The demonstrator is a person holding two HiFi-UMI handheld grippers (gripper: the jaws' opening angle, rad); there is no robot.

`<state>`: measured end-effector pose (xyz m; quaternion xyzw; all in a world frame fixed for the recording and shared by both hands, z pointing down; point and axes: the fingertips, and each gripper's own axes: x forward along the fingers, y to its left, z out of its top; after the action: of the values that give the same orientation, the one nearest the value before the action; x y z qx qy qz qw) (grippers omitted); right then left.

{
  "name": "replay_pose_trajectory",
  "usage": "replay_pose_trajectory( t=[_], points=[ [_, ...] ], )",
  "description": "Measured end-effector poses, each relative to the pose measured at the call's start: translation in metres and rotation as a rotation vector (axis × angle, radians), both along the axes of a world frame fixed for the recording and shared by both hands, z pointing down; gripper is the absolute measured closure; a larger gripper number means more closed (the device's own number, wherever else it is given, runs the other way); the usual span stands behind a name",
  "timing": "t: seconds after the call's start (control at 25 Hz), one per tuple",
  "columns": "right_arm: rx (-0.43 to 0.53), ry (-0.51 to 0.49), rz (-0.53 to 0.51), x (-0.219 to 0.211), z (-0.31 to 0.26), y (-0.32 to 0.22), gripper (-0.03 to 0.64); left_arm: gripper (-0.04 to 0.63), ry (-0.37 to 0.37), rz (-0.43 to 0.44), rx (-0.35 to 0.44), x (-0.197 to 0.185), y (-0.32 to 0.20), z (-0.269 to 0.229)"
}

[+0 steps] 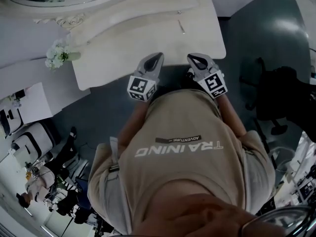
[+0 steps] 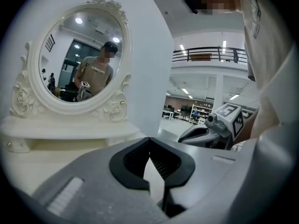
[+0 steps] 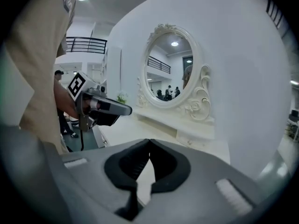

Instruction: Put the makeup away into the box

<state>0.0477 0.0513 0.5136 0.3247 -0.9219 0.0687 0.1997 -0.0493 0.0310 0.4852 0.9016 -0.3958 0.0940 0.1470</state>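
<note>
left gripper (image 1: 158,56) and right gripper (image 1: 192,58) both pressed together, empty; no box in view, only likely makeup is a thin stick (image 1: 181,26) on the dressing table (image 1: 118,63), 12 o'clock from the right one, axis roughly 11-to-5, right nearer.

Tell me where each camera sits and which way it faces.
Head view: on the person's head, looking steeply down at shirt, left gripper, right gripper, white table.
Left gripper view: on the left gripper, facing the mirror; shut jaws and shirt show.
Right gripper view: on the right gripper, facing that mirror; shut jaws show.
Shared: both gripper views show the mirror and the other gripper.
</note>
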Motion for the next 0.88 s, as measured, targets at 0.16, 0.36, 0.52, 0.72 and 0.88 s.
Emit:
replay_pose_trajectory(
  t=[0.16, 0.36, 0.52, 0.72, 0.88],
  points=[
    [-0.017, -0.01, -0.057, 0.025, 0.015, -0.03, 0.614, 0.588, -0.022, -0.083, -0.006, 0.023, -0.032, 0.0],
    [-0.072, -0.023, -0.042, 0.054, 0.04, -0.07, 0.614, 0.588, -0.03, -0.144, 0.001, 0.041, -0.054, -0.004],
    [0.029, 0.116, 0.015, 0.059, 0.052, -0.1, 0.614, 0.589, -0.118, -0.125, 0.034, 0.037, -0.065, -0.001],
    [0.021, 0.064, 0.106, 0.045, 0.034, -0.124, 0.614, 0.588, -0.096, -0.072, 0.104, 0.021, -0.085, -0.014],
    [-0.009, 0.067, 0.21, 0.031, 0.019, -0.141, 0.591, 0.589, -0.007, -0.04, 0.096, -0.005, -0.1, -0.016]
  ],
)
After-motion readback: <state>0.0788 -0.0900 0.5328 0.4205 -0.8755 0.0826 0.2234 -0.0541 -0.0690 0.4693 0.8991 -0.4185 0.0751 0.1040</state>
